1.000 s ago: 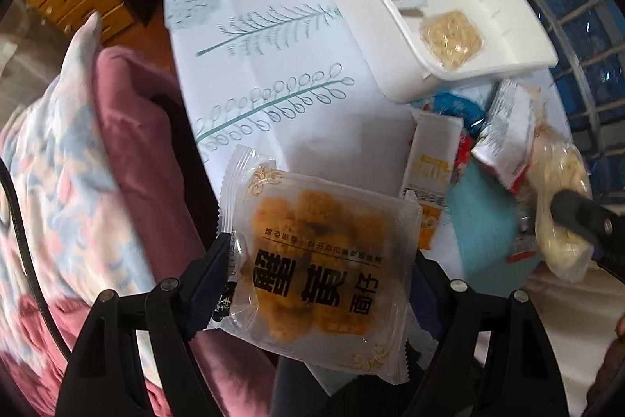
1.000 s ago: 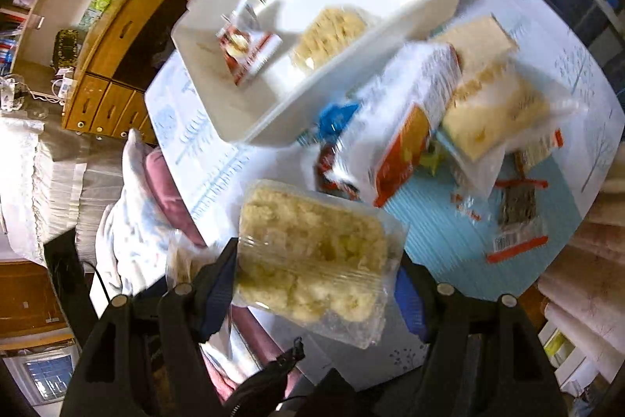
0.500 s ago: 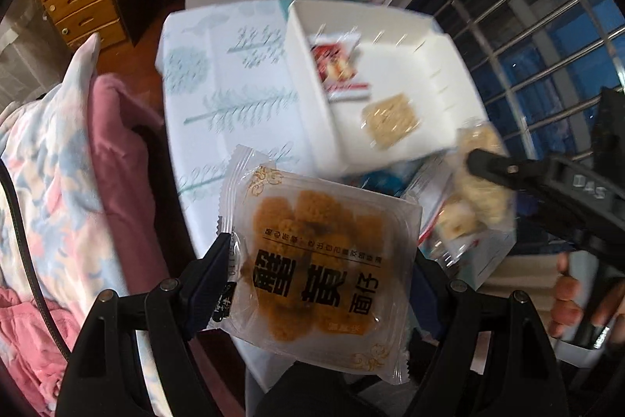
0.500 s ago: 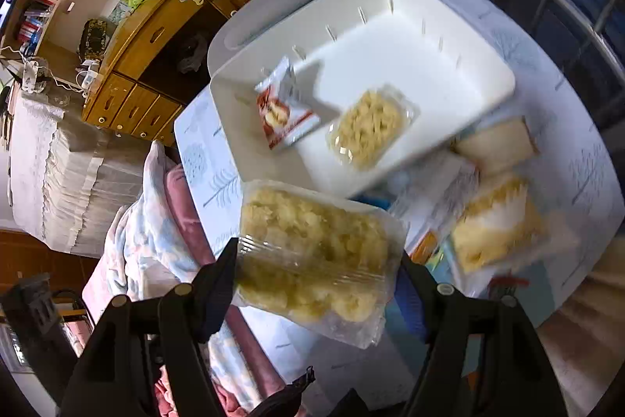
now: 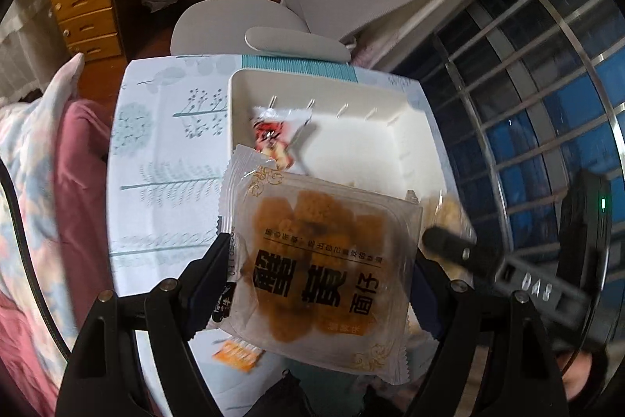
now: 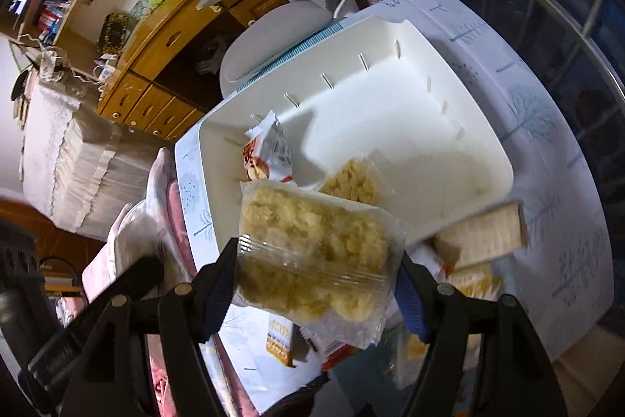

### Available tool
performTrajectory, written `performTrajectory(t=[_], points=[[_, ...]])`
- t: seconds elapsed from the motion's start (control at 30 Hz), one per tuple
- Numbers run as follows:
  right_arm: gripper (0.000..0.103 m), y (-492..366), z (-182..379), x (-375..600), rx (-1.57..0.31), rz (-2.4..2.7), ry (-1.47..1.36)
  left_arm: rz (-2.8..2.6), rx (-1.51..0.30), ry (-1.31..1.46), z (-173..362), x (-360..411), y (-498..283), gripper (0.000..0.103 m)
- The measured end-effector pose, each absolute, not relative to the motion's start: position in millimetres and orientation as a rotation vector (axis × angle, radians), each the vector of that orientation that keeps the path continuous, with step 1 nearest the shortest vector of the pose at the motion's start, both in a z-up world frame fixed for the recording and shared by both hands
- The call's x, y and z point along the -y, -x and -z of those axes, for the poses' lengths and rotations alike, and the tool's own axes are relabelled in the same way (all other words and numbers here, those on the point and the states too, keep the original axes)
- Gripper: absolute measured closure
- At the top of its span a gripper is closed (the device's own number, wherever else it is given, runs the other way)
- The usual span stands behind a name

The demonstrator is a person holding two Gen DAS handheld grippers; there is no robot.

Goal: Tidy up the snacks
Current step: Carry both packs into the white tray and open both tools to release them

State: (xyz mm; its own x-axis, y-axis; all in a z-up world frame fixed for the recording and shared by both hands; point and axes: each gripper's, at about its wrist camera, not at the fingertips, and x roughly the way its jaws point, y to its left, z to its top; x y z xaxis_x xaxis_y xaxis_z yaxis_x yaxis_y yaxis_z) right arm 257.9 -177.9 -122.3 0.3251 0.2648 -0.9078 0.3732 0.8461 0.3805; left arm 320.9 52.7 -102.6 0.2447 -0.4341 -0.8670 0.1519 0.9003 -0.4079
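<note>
I've got the left tool (image 5: 318, 284) clamped on a brown pastry pack (image 5: 320, 260), and the right tool (image 6: 312, 284) clamped on a yellow crisp pack (image 6: 312, 253). Both are above the near edge of the white bin (image 6: 484, 143) on the desk (image 5: 164, 182). The right view shows a red-white packet (image 6: 269, 155) and a small yellow pack (image 6: 353, 182) in the bin; the left view hides the yellow one. Only the right view shows the loose snacks (image 6: 480, 241) beside the bin. Compared with a second ago, the bin sits more squarely under both tools.
</note>
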Motion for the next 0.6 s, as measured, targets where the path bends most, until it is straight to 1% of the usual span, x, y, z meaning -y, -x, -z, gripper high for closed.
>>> performTrajectory(t=[0.37,0.47,0.53,0.6], points=[[0.031,-290.9,152.7,218.5,-1.259,-0.046,-0.62,0.294,-1.258,0.354,128.0,-9.0,-356.5,0.02],[0.03,-295.4,163.8,224.3,-1.287,-0.053,-0.644,0.27,-1.285,0.351,136.7,-2.5,-363.7,0.017],[0.029,-297.2,170.1,227.4,-1.312,-0.05,-0.663,0.26,-1.318,0.352,143.4,0.6,-367.4,0.012],[0.027,-298.8,174.6,228.6,-1.332,-0.047,-0.671,0.252,-1.342,0.364,147.7,2.2,-369.0,0.011]])
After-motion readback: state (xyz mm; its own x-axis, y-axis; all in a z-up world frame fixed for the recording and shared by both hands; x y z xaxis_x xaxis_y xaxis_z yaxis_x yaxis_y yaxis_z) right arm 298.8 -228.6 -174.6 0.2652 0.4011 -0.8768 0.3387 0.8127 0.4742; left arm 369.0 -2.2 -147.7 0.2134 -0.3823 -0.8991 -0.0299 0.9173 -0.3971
